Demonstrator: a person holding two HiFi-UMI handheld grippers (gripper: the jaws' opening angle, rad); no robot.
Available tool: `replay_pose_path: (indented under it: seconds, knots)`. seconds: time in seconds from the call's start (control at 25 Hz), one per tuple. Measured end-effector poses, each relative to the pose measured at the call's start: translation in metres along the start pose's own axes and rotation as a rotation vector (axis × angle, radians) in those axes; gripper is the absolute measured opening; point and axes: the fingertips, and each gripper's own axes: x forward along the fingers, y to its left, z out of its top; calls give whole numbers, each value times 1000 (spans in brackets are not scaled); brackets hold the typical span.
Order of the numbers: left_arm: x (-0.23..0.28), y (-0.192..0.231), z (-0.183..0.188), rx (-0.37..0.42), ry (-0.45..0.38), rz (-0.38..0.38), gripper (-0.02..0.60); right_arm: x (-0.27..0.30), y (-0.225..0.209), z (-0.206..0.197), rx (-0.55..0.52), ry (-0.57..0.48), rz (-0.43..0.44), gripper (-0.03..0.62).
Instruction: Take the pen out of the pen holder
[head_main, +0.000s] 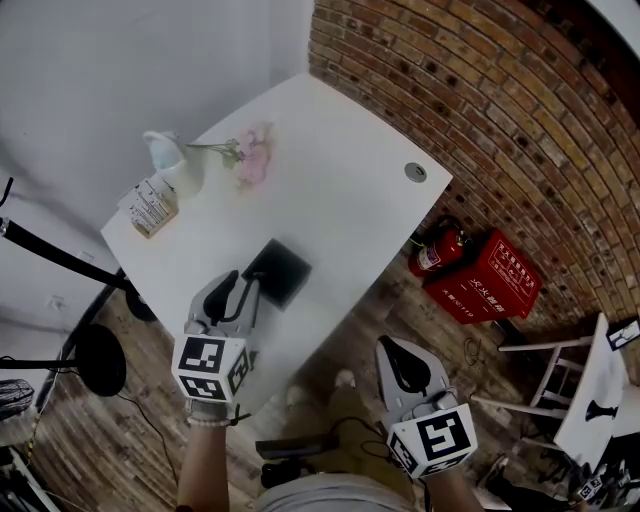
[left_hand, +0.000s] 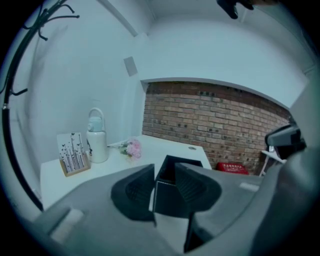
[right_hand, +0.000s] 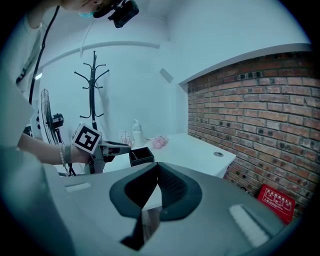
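A black square pen holder (head_main: 280, 270) stands on the white table (head_main: 340, 200) near its front edge. No pen shows in it in any view. My left gripper (head_main: 243, 286) is at the holder's near left side, its jaws open. In the left gripper view the holder (left_hand: 171, 196) fills the gap just beyond the left gripper (left_hand: 164, 171); I cannot tell if the tips touch it. The right gripper view shows the left gripper (right_hand: 118, 146) beside the holder (right_hand: 142, 156). My right gripper (head_main: 392, 352) hangs off the table's front edge over the floor. The right gripper (right_hand: 157, 167) is shut and empty.
At the table's far left stand a white bottle (head_main: 176, 160), pink flowers (head_main: 252, 160) and a small card stand (head_main: 152, 206). A cable grommet (head_main: 416, 172) sits near the brick wall. A red box (head_main: 486, 276) and a fire extinguisher (head_main: 440, 246) are on the floor to the right.
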Motion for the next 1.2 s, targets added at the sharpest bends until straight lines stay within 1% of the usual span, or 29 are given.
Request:
replay_pose_path:
  seconds: [0.2, 0.44, 0.52, 0.6, 0.76, 0.88, 1.2]
  knots:
    - [9, 0, -4, 16, 14, 9, 107, 0, -7, -6, 13, 12, -9, 3]
    - [11, 2, -4, 20, 12, 22, 93, -1, -13, -11, 23, 19, -12, 3]
    - [11, 2, -3, 22, 12, 38, 84, -2, -15, -11, 26, 18, -11, 3]
    - [10, 4, -3, 23, 11, 53, 61, -3, -16, -12, 26, 19, -9, 3]
    - [10, 1, -1, 29, 6, 58, 31, -4, -19, -15, 25, 25, -5, 3]
    - [9, -3, 2, 34, 0, 65, 26, -5, -21, -16, 25, 29, 1, 3]
    - [-2, -11, 15, 12, -29, 69, 25, -11, -19, -11, 12, 16, 27, 3]
